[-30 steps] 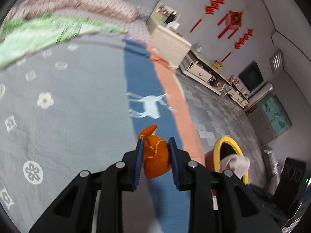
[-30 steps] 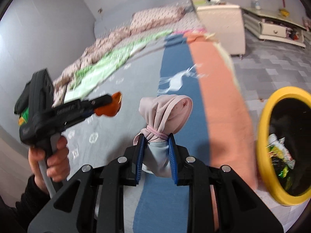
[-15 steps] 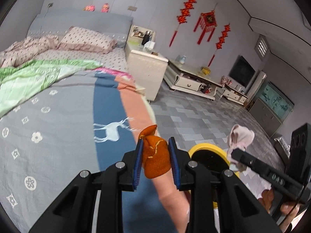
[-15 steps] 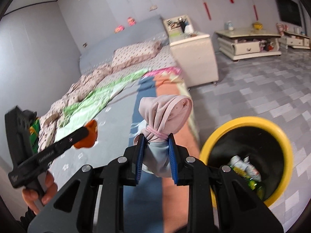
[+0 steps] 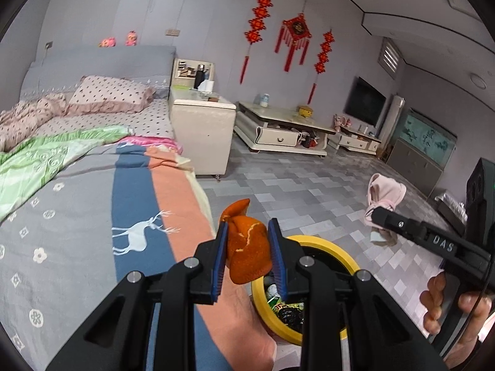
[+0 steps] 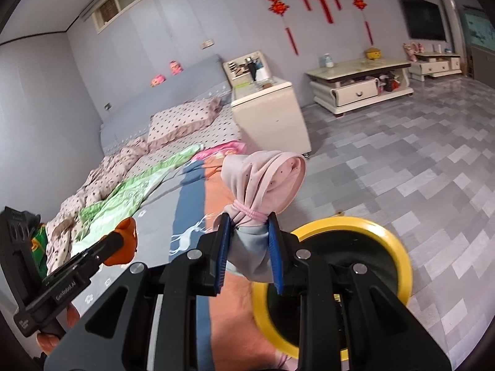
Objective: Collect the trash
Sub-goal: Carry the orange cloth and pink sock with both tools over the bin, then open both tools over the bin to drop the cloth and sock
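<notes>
Left gripper (image 5: 248, 255): jaws nearly closed, blue pads clamped on a curled orange citrus peel (image 5: 247, 252). Right gripper (image 6: 249, 252): same narrow gap, pinching a pink and grey cloth bundle tied with a pink elastic band (image 6: 263, 182), gripped just below the band.

Both loads hang in the air at the bed's edge, near a round yellow-rimmed black trash bin (image 5: 324, 242) on the floor beside the striped grey, blue and salmon bedspread (image 5: 92, 216). Bin already has wrappers in it.

Step in hand, as I read it: carry to the bin and drop. Suggest getting each load fully over the opening before releasing; peel looks only partly over the rim. Release one at a time so the tools don't clash.

Orientation: peel's long axis runs along the fingers, pointed tip away from the camera. Bundle likewise, its flared pink end forward and the grey end trailing below the pads.
</notes>
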